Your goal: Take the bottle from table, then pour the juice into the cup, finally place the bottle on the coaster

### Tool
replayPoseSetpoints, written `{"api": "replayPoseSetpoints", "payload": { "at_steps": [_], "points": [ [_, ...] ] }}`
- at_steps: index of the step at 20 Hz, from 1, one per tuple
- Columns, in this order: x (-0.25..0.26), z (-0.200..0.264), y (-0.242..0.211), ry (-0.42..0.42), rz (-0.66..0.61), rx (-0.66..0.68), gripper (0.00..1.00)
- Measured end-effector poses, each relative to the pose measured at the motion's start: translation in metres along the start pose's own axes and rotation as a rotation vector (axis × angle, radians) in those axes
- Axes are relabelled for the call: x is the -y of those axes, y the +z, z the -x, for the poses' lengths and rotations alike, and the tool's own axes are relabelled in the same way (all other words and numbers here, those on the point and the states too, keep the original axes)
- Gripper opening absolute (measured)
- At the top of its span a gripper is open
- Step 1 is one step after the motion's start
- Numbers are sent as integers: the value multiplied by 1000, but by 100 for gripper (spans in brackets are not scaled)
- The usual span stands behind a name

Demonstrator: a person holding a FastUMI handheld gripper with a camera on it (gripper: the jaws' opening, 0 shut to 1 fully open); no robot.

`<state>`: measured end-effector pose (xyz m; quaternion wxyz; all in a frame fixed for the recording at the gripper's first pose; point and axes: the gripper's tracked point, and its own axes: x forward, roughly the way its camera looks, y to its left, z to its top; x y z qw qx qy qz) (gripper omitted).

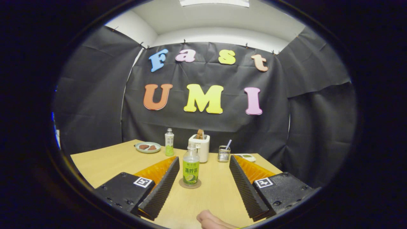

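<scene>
Bottle stands upright on the coaster, between our tongs, which are spread wide and grip nothing; we judge the placing done.

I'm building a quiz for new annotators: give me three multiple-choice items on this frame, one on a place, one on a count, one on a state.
1. Where does the green-labelled bottle stand?
A. on the plate
B. on the coaster, between the fingers
C. inside the toaster

2. How many bottles are on the table?
A. one
B. two
C. four

3. What is the gripper doing?
A. open, touching nothing
B. shut on the bottle
C. shut on the toaster

Answers: 1 B, a round disc lies under its base. 2 B, a second bottle stands by the plate. 3 A, both fingers stand clear of the bottle.
</scene>
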<state>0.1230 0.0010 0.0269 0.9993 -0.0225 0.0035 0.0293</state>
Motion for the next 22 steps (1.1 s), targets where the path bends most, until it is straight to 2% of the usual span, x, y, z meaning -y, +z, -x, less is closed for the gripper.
{"api": "replayPoseSetpoints", "payload": {
  "at_steps": [4,10,16,22],
  "points": [
    [13,53,16,10,-17,26,100],
    [29,108,19,-25,-49,55,100],
    [28,119,2,-34,-44,47,100],
    [27,111,-12,-46,-42,14,100]
  ]
}}
